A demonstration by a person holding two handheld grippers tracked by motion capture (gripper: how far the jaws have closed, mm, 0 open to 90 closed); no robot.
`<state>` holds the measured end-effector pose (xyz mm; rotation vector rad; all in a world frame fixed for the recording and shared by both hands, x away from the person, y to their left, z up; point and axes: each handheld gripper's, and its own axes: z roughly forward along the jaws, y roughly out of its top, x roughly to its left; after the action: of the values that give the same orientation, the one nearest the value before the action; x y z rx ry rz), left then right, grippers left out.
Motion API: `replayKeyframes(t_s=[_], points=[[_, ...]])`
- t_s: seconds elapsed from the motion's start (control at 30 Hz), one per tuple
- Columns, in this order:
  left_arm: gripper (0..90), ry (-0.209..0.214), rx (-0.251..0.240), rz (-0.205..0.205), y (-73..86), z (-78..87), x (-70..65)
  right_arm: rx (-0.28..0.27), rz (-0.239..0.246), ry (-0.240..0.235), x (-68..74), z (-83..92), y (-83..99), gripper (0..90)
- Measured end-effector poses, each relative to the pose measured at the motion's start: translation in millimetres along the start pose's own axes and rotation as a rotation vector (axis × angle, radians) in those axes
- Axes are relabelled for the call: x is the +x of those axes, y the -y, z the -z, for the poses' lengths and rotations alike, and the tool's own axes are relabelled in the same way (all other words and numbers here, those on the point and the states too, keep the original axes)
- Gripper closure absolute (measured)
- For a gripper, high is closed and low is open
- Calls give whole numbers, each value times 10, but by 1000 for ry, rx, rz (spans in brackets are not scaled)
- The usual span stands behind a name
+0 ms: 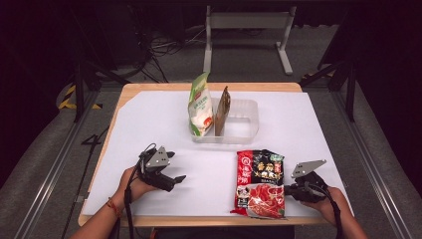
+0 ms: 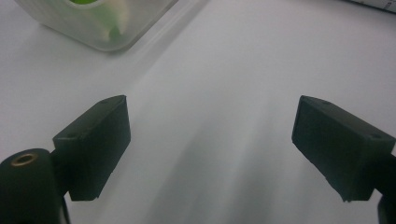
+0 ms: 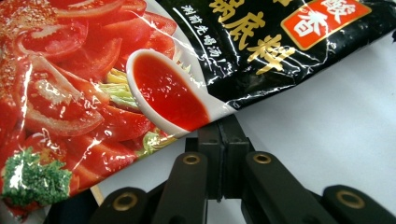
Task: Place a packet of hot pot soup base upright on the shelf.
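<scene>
A red and black soup-base packet lies flat on the white sheet at the front right. My right gripper is at its right edge with the jaws pressed together. The tips are tucked beneath the packet's edge, and I cannot tell whether they pinch it. My left gripper rests open at the front left, with bare sheet between its jaws. At the back centre, a clear plastic bin holds an upright green and white bag and an upright brown packet.
The white sheet covers most of a wooden table, whose front edge runs just below both hands. A white metal stand and cables are on the floor beyond the table.
</scene>
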<state>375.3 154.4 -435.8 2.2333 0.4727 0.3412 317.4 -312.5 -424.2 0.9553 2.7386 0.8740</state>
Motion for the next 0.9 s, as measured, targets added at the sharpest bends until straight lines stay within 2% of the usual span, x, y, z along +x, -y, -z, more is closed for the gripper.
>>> replayKeyframes(t_s=[0.1,0.13,0.2,0.23,0.27,0.3,0.33,0.4,0.43,0.5,0.6,0.67,0.8,0.9], points=[[123,-1,0,1,1,1,1,-8,-9,-17,-18,1,11,867],[123,0,1,-1,2,4,5,-6,-12,-28,-32,10,14,820],[122,0,3,-1,3,2,4,-3,-3,-4,-47,35,21,747],[122,0,3,-1,3,2,4,-3,-3,-4,-47,35,21,747],[122,0,3,-1,3,2,4,-13,-19,15,-87,59,48,716],[122,0,3,-1,3,2,4,-13,-19,15,-87,59,48,716],[122,-4,3,-1,1,2,3,-39,-57,1,-146,70,84,684],[122,-6,1,-3,1,2,4,-50,-64,-6,-172,74,96,662],[122,-9,2,-1,1,4,2,-62,-75,11,-208,84,110,599],[122,-13,2,-2,3,6,2,-68,-87,20,-227,88,115,591],[122,-16,3,-3,5,10,4,-93,-112,27,-277,99,140,502],[122,-17,1,-3,5,12,7,-100,-119,35,-294,112,147,483],[122,-18,5,-3,7,10,6,-169,-162,24,-356,172,166,437],[121,-19,1,-3,6,14,8,-178,-170,38,-379,180,168,395]])
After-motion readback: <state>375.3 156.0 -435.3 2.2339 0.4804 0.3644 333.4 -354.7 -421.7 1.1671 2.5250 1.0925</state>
